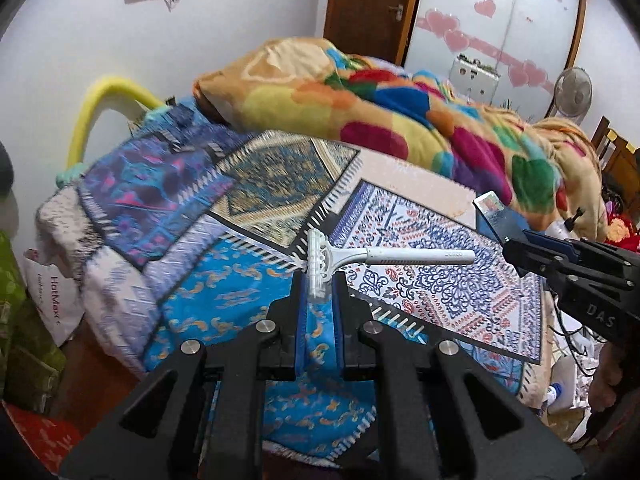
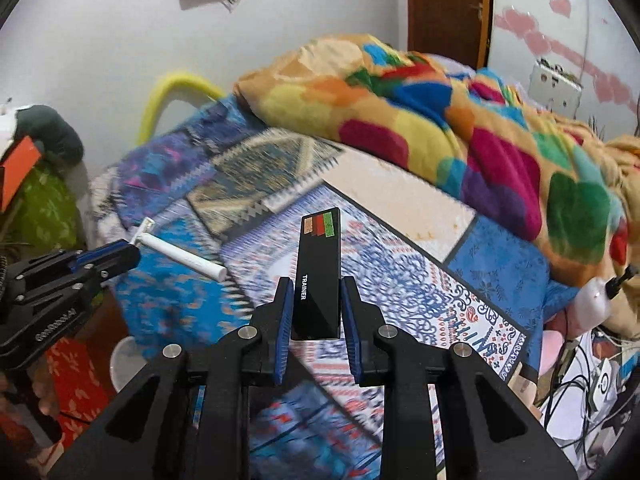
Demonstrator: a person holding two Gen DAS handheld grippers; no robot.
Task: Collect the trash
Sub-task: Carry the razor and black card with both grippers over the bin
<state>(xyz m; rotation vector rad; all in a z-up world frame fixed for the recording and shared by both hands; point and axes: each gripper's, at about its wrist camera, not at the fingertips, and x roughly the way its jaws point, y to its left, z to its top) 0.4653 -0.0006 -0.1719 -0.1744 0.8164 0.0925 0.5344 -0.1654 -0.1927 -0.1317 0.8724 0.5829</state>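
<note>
The left tongs are pinching a white razor by its head, with the handle sticking out sideways toward the right, crosswise to the fingers. The razor is hanging clear above the patchwork bed cover. To the right, the right tongs are pressing on a flat black box, its long axis running straight ahead along the fingers and its coloured end pointing away. Both pieces of trash are already sitting in the tongs, so the coming move is likely a carry to a bin, and no bin is showing in either view
</note>
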